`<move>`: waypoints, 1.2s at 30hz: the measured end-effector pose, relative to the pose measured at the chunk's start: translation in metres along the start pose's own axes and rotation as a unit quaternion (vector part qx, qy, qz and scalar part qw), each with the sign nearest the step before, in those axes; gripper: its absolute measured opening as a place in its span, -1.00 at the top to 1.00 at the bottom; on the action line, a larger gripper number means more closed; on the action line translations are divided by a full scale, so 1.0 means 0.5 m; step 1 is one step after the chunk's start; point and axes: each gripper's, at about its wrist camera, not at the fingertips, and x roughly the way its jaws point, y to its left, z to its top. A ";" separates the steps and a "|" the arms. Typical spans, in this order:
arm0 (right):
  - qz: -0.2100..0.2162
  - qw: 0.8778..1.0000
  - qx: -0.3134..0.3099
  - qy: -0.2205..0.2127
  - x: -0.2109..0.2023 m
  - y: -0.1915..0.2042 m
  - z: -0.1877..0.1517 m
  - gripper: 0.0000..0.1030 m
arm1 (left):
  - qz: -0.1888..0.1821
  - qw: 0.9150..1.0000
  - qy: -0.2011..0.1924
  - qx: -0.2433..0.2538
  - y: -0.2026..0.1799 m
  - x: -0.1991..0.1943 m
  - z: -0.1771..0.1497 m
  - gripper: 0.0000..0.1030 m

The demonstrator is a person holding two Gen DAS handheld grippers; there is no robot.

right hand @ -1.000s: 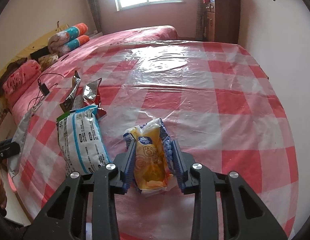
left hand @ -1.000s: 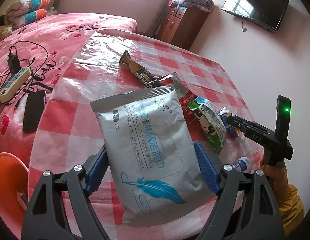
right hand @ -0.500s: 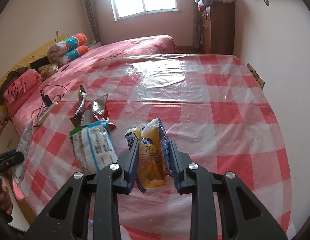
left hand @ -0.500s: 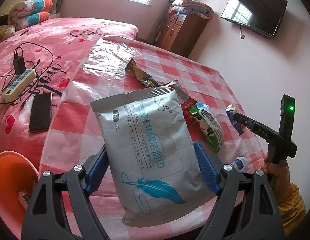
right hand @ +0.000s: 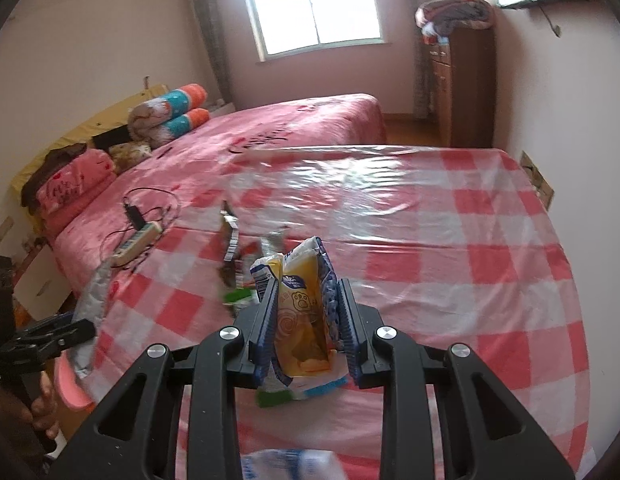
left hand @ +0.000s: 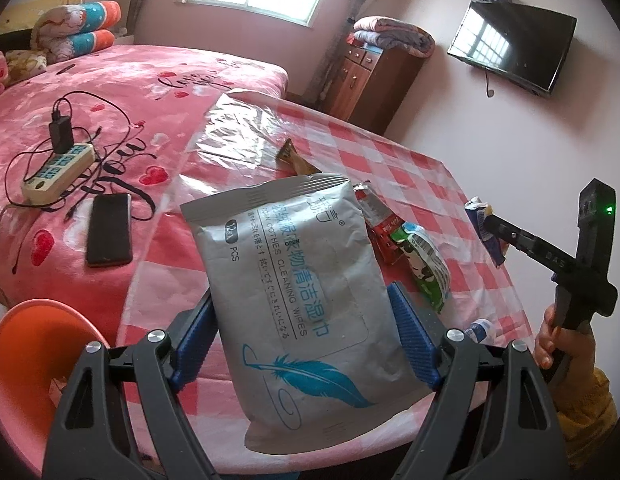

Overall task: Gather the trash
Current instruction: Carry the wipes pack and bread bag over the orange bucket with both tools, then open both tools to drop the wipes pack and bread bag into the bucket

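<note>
My left gripper (left hand: 301, 332) is shut on a large grey cleaning-wipes packet (left hand: 297, 280) with a blue feather, held above the checked table's near edge. My right gripper (right hand: 305, 320) is shut on a yellow-and-blue snack wrapper (right hand: 301, 312), lifted above the table; it also shows at the right of the left wrist view (left hand: 482, 232). On the table lie a green-and-white packet (left hand: 426, 268), a red wrapper (left hand: 380, 224) and a brown coffee sachet (left hand: 293, 160). The left gripper with the grey packet shows at the left of the right wrist view (right hand: 89, 308).
An orange bin (left hand: 33, 356) stands low at the left, beside the table. A phone (left hand: 109, 228) and a power strip (left hand: 57, 172) with cables lie on the pink bed. A wooden cabinet (left hand: 374, 80) and a wall TV (left hand: 514, 44) stand behind the red-checked table (right hand: 450, 240).
Both grippers have risen and pulled back from the table with their packets. The right gripper has squeezed tighter on the snack wrapper and lifted it off the cloth.
</note>
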 end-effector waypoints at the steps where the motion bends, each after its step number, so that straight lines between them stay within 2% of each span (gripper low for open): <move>1: 0.009 1.000 -0.006 0.000 0.000 0.017 0.004 0.41 | 0.002 1.000 -0.003 -0.001 0.004 -0.006 -0.001 -0.59; 9: 0.089 0.994 -0.053 0.017 0.023 0.158 0.017 0.41 | 0.028 0.999 -0.018 -0.020 0.051 -0.050 -0.008 -0.59; 18: 0.190 0.972 -0.121 0.060 0.072 0.358 0.003 0.41 | 0.092 0.993 -0.027 -0.064 0.162 -0.120 -0.045 -0.59; 26: 0.262 0.944 -0.172 0.107 0.126 0.526 -0.029 0.40 | 0.157 0.979 -0.028 -0.129 0.294 -0.166 -0.109 -0.59; 32: 0.284 0.928 -0.195 0.142 0.168 0.605 -0.075 0.40 | 0.184 0.968 -0.024 -0.169 0.367 -0.181 -0.154 -0.59; 34: 0.290 0.923 -0.200 0.155 0.185 0.626 -0.091 0.37 | 0.190 0.965 -0.020 -0.180 0.388 -0.178 -0.167 -0.60; 36: 0.288 0.918 -0.207 0.176 0.210 0.649 -0.114 0.17 | 0.199 0.962 -0.009 -0.189 0.404 -0.171 -0.178 -0.61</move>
